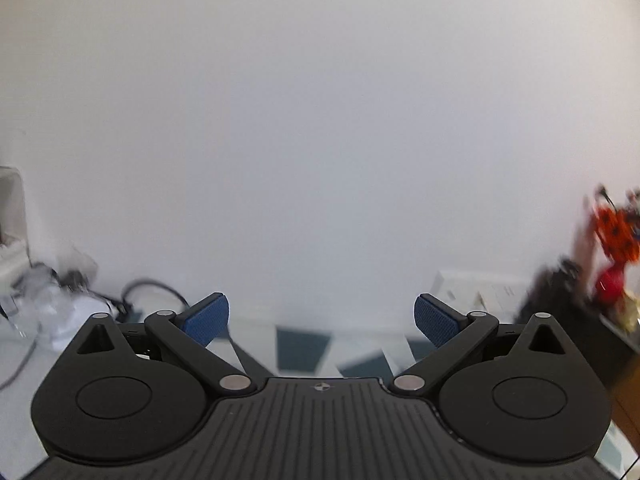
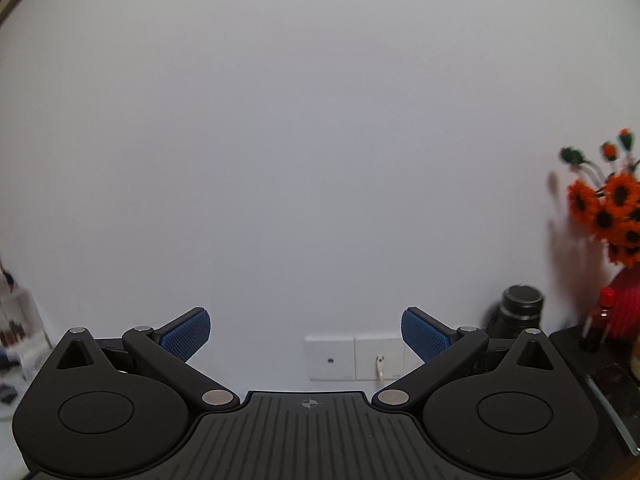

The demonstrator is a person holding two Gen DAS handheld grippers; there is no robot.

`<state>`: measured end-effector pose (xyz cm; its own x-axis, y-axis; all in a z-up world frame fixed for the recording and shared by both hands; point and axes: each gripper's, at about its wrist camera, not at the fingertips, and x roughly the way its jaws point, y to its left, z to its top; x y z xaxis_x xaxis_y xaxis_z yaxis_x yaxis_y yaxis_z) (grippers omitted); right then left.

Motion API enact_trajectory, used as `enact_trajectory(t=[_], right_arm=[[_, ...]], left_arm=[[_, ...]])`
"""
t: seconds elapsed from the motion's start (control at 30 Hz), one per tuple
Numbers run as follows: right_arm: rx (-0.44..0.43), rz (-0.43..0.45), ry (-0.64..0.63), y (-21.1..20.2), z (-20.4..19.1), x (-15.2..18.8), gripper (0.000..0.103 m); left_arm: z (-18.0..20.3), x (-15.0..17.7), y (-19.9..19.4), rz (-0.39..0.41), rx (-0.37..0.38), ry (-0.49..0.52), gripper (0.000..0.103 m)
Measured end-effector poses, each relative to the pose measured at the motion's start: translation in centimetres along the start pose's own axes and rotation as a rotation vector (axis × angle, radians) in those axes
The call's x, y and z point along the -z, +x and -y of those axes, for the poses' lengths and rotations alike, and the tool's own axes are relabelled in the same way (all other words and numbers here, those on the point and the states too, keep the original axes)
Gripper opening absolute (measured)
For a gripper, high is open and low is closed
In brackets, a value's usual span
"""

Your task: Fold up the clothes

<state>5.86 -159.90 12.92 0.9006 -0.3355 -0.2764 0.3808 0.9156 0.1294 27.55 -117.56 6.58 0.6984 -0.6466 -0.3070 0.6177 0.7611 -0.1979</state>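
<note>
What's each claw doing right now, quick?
Left claw: open, holding nothing, aimed at the wall.
Right claw: open, holding nothing, aimed at the wall.

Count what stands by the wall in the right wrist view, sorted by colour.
Orange: 1 bunch of orange artificial flowers
Red: 2, a round red vase and a small red-capped bottle
Black: 1 black cylindrical flask
White: 2 white wall socket plates
Total: 6

A home room: white wall (image 2: 320, 140), wall sockets (image 2: 354, 358), orange flowers (image 2: 612, 212) in red vase (image 2: 628, 304).
</note>
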Motion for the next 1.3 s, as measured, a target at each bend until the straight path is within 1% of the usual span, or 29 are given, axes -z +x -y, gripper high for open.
enact_trajectory(t=[0.07, 0.1, 0.2, 0.23, 0.3, 0.33, 0.43, 0.53, 0.57, 0.6, 0.7, 0.73, 0.77, 0.8, 0.83, 0.87, 0.9, 0.93, 0.97, 1.0, 1.03, 1.1, 1.13, 1.2, 1.23, 1.3], right_arm=[[0.011, -0.072, -0.002, 2.5, 0.2, 1.8, 0.102], [0.016, -0.108, -0.003, 3.8, 0.2, 2.7, 0.102], [0.027, -0.206, -0.024, 6.8, -0.1, 6.7, 0.102], [0.029, -0.239, -0.028, 7.7, -0.4, 8.4, 0.101], [0.028, -0.306, -0.028, 9.1, -1.1, 11.6, 0.099], [0.029, -0.342, -0.035, 9.5, -1.7, 13.2, 0.096], [0.037, -0.429, -0.075, 11.4, -3.5, 17.3, 0.091], [0.048, -0.463, -0.116, 11.9, -5.5, 20.0, 0.091], [0.051, -0.469, -0.112, 11.8, -6.0, 20.6, 0.088], [0.053, -0.474, -0.105, 11.7, -6.3, 21.1, 0.085], [0.032, -0.493, -0.013, 12.2, -5.6, 21.7, 0.061], [0.019, -0.499, 0.02, 12.1, -5.3, 21.7, 0.045], [0.008, -0.505, 0.051, 12.0, -5.1, 21.8, 0.03], [0.009, -0.503, 0.071, 11.7, -4.8, 21.7, 0.025], [0.013, -0.489, 0.081, 11.1, -4.6, 21.5, 0.011], [0.018, -0.475, 0.09, 10.5, -4.4, 21.3, 0.008], [0.029, -0.453, 0.095, 9.8, -4.0, 21.0, 0.008], [0.049, -0.415, 0.102, 8.8, -3.4, 20.6, 0.007], [0.072, -0.38, 0.112, 7.9, -2.7, 20.3, 0.007], [0.103, -0.351, 0.135, 7.0, -1.9, 19.9, 0.007], [0.139, -0.322, 0.16, 6.1, -1.0, 19.5, 0.002], [0.272, -0.254, 0.215, 4.4, 1.1, 18.9, 0.0], [0.353, -0.221, 0.253, 3.6, 2.7, 18.6, 0.0], [0.434, -0.213, 0.34, 2.5, 5.5, 18.5, 0.0], [0.447, -0.243, 0.359, 2.2, 6.6, 18.7, 0.0], [0.422, -0.292, 0.332, 1.9, 7.2, 19.2, 0.0]], left_arm=[[-0.4, -0.6, 1.5, 0.006, -0.043, 0.04, 0.101], [-0.4, -0.6, 2.3, -0.004, -0.048, 0.061, 0.101], [0.2, 1.4, 5.3, -0.095, 0.052, 0.112, 0.101], [0.5, 2.7, 6.3, -0.135, 0.088, 0.129, 0.101], [1.0, 5.7, 8.3, -0.224, 0.131, 0.138, 0.101], [1.2, 7.2, 9.3, -0.27, 0.152, 0.141, 0.101], [0.8, 11.0, 11.8, -0.383, 0.169, 0.098, 0.101], [-0.3, 13.0, 13.5, -0.438, 0.162, 0.042, 0.101], [-0.6, 13.3, 13.8, -0.453, 0.17, 0.023, 0.101], [-1.1, 13.4, 14.0, -0.466, 0.183, 0.01, 0.101], [-1.3, 13.8, 14.5, -0.494, 0.226, 0.017, 0.101], [-1.2, 13.8, 14.6, -0.499, 0.235, 0.024, 0.101], [-1.1, 13.8, 14.6, -0.505, 0.244, 0.03, 0.098], [-1.1, 13.9, 14.6, -0.51, 0.254, 0.037, 0.092], [-1.1, 13.9, 14.7, -0.517, 0.259, 0.041, 0.059], [-1.1, 13.9, 14.7, -0.523, 0.264, 0.045, 0.038], [-1.4, 13.8, 14.7, -0.529, 0.268, 0.043, 0.035], [-1.7, 13.7, 14.6, -0.534, 0.272, 0.04, 0.022], [-2.2, 13.4, 14.4, -0.537, 0.286, 0.027, 0.014], [-2.8, 13.0, 14.1, -0.538, 0.302, 0.011, 0.014], [-3.1, 12.8, 13.8, -0.538, 0.316, 0.004, 0.013], [-3.5, 12.5, 12.9, -0.537, 0.342, 0.01, 0.013], [-3.5, 12.5, 12.4, -0.54, 0.346, 0.014, 0.013], [-3.4, 12.8, 11.7, -0.549, 0.353, 0.012, 0.013], [-3.3, 13.1, 11.4, -0.554, 0.355, 0.008, 0.012], [-3.2, 13.8, 10.8, -0.564, 0.348, -0.009, 0.012]])
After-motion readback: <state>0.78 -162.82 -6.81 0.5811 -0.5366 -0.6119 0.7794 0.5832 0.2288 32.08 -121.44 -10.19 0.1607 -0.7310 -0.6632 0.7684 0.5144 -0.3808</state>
